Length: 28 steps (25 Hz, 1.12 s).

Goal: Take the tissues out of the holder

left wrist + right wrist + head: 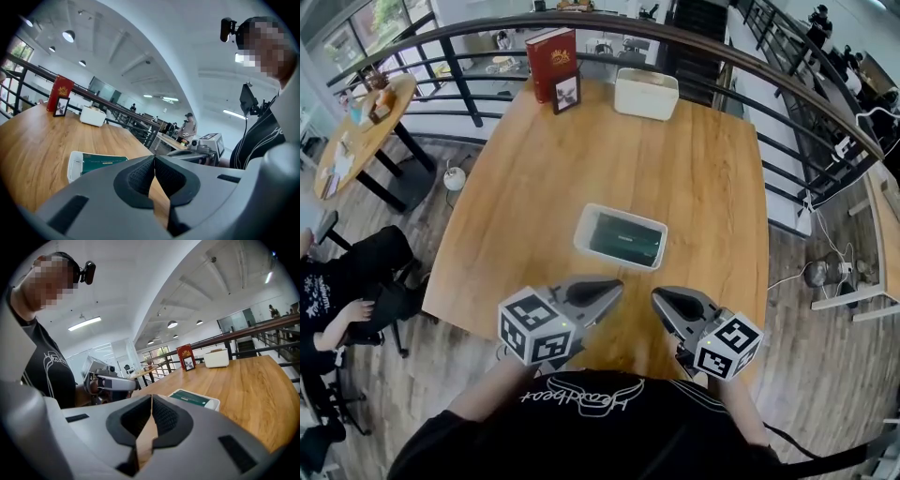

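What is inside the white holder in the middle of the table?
A dark green tissue pack lies flat in the white holder, nearly filling it. Anything beneath the pack is covered.

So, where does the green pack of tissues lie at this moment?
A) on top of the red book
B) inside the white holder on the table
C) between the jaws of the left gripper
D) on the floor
B: the green pack of tissues lies inside the white holder in the middle of the table, while the left gripper and the right gripper are shut and empty.
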Available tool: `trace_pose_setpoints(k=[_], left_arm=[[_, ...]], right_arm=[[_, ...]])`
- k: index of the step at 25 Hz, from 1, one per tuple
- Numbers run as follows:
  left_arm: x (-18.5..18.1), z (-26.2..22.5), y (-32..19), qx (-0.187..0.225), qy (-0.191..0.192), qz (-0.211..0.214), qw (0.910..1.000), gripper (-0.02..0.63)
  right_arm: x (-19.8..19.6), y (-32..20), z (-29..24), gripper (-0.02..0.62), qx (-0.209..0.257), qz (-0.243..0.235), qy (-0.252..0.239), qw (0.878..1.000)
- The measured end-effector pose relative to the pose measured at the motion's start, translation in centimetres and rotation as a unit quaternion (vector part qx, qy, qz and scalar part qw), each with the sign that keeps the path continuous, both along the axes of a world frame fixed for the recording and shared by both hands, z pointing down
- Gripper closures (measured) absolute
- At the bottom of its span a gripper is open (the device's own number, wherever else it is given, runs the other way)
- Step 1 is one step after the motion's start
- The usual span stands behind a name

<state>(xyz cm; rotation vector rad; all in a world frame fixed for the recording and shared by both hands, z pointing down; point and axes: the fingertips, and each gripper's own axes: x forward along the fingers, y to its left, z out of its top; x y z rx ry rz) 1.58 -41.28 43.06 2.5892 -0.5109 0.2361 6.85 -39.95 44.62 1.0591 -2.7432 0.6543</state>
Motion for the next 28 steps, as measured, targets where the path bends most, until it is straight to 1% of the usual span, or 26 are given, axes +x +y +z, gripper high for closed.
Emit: trace_pose_setpoints(k=[7, 12, 15, 18, 19, 20, 21, 24, 27, 28], left_arm=[[-0.2, 1.9, -3.1, -0.013, -0.007, 0.022, 0.9997, 0.592], [-0.7, 3.3, -5.5, -0.022, -0.008, 0.025, 0.9994, 0.592], [-1.0, 3.9, -6.7, -0.028, -0.006, 0.024, 0.9993, 0.592], [-1.2, 4.4, -7.4, -0.034, -0.006, 0.023, 0.9991, 0.592], [-1.3, 4.6, -7.7, -0.036, -0.007, 0.023, 0.9991, 0.592], [-1.4, 4.8, -8.0, -0.039, -0.008, 0.021, 0.999, 0.592], [-1.5, 5.0, -8.2, -0.041, -0.009, 0.019, 0.999, 0.592], [-1.8, 5.5, -9.1, -0.045, -0.01, 0.015, 0.9988, 0.592], [-2.1, 5.7, -9.8, -0.044, -0.011, 0.009, 0.9989, 0.592], [-2.3, 5.7, -10.1, -0.044, -0.011, 0.005, 0.999, 0.592]], right_arm=[[0.5, -3.5, 1.9, 0.578, -0.012, 0.013, 0.02, 1.0], [0.2, -5.9, 3.0, 0.577, 0.0, 0.001, 0.053, 0.999], [0.3, -7.2, 3.5, 0.577, 0.0, -0.001, 0.07, 0.998], [-0.1, -7.9, 4.1, 0.573, 0.002, -0.026, 0.095, 0.995], [-0.3, -8.0, 4.4, 0.551, 0.001, -0.037, 0.103, 0.994], [-0.5, -8.2, 4.7, 0.505, -0.002, -0.046, 0.108, 0.993], [-0.6, -8.5, 4.9, 0.475, -0.004, -0.052, 0.113, 0.992], [-0.5, -9.7, 5.7, 0.436, 0.0, -0.06, 0.137, 0.989], [-0.1, -11.0, 6.6, 0.355, 0.013, -0.071, 0.182, 0.981], [0.1, -11.5, 6.9, 0.34, 0.018, -0.074, 0.198, 0.977]])
